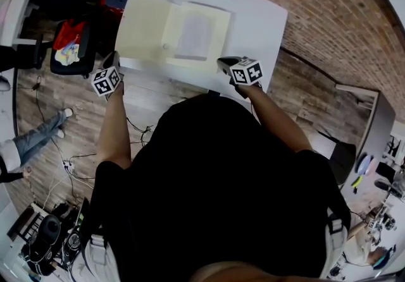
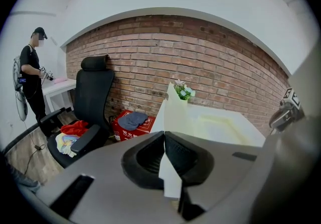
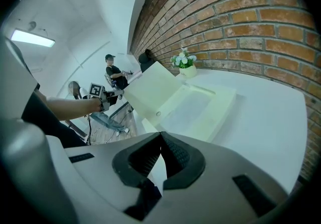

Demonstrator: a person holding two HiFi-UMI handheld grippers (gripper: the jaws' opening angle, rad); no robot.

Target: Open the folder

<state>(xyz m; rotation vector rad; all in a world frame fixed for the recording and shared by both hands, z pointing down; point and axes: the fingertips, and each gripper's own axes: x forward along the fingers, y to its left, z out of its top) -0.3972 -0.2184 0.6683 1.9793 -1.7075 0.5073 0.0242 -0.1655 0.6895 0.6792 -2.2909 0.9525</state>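
The left gripper pinches the open folder by its left edge, the right gripper pinches its near corner, with bare bench just right of it.

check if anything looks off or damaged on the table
Nothing stands out. The folder lies flat on the white table, its cover held up at a tilt over the table's left side, pinched in the left claw. The flower pot stands upright.
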